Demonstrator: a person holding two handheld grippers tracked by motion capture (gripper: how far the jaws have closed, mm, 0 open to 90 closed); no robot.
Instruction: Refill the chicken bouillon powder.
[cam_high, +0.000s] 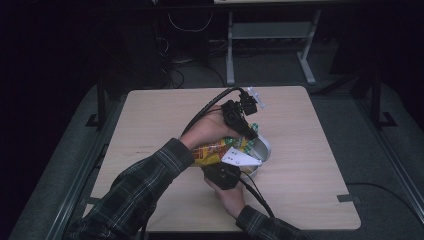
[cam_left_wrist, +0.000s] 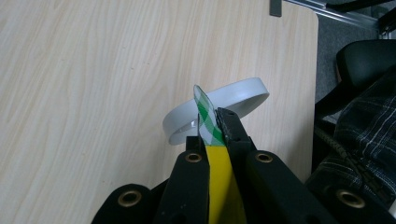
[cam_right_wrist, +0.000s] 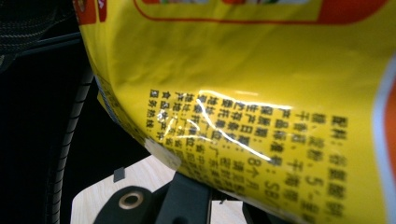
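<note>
A yellow snack bag (cam_high: 212, 151) with red print is held between both grippers, just above and left of a white bowl (cam_high: 265, 146) on the wooden table (cam_high: 305, 190). My left gripper (cam_high: 252, 132) is shut on the bag's green-and-white checked top seal (cam_left_wrist: 208, 116), and the bowl (cam_left_wrist: 233, 93) lies just beyond its jaws. From the near side, my right gripper (cam_high: 226, 165) is shut on the bag's lower edge. In the right gripper view the bag (cam_right_wrist: 233, 93), with black printed text, hangs over the jaws of that gripper (cam_right_wrist: 219, 200) and hides their tips.
The person's plaid sleeves (cam_high: 145, 185) come in from the bottom, with the left forearm crossing toward the middle. Black cables (cam_high: 205, 107) trail from both grippers. Bare tabletop surrounds the bowl. A table leg frame (cam_high: 270, 45) stands on the floor behind.
</note>
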